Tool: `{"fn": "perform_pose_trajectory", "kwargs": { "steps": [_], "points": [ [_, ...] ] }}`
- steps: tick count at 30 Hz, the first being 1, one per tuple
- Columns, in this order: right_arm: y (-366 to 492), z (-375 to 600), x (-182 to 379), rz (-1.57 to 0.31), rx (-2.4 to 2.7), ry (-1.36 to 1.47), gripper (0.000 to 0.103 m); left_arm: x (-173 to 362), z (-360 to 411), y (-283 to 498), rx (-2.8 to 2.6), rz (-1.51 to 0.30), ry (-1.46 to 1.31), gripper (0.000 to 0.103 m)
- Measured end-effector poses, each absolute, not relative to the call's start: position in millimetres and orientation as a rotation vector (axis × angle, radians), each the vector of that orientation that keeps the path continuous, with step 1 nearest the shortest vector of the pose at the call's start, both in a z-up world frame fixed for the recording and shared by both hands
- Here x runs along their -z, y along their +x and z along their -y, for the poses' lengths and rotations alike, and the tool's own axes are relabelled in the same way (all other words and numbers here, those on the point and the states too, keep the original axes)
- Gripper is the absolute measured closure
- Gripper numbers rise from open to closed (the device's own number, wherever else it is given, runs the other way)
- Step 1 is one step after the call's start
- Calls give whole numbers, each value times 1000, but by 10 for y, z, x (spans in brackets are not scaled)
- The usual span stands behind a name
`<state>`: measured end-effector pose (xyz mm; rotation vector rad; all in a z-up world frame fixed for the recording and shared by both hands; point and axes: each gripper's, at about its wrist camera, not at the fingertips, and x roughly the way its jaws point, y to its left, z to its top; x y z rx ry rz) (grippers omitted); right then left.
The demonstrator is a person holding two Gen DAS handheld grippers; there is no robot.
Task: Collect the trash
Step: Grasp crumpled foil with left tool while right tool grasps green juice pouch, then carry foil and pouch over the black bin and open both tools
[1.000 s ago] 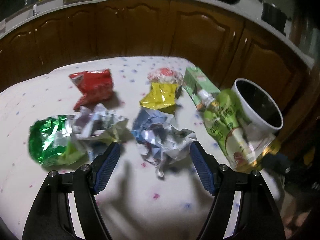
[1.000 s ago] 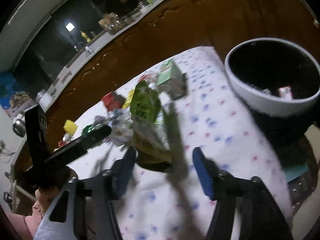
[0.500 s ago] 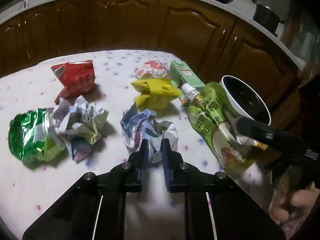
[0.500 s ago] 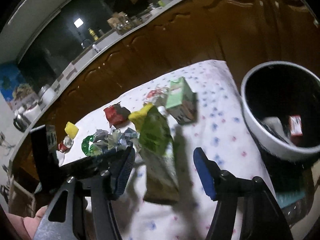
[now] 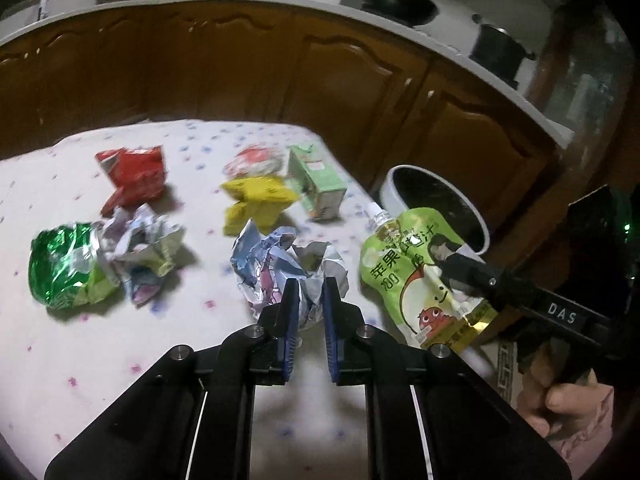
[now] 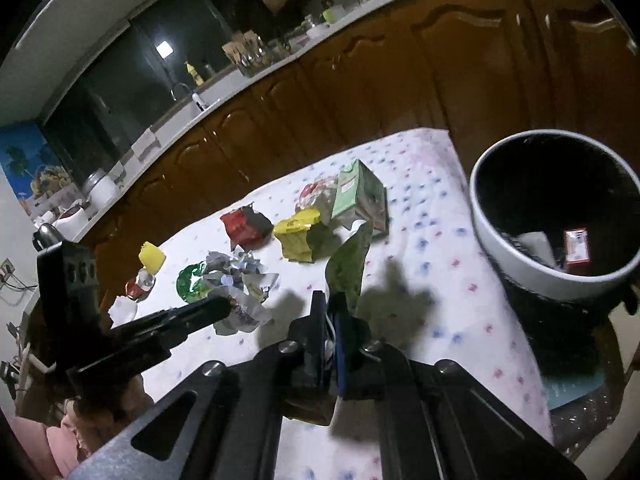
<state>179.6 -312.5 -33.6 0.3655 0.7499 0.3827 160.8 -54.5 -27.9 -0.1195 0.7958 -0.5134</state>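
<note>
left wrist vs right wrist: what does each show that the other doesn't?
Left wrist only: the juice pouch front-on with its print, black pan and pot on the counter.

Right wrist only: trash inside the bin, the yellow-capped bottle.

Both: crumpled paper pinched in the left tool, the pouch gripped by the right tool, red, yellow and green wrappers.
</note>
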Motion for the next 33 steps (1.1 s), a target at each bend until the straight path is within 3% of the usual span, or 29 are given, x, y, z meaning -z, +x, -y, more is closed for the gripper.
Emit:
{"fn": "perform_pose_trajectory", "kwargs": {
  "steps": [33],
  "points": [
    [1974, 4710, 130, -644, -50, 393, 100, -116, 2364, 2142, 770, -774, 57, 92]
  ]
}}
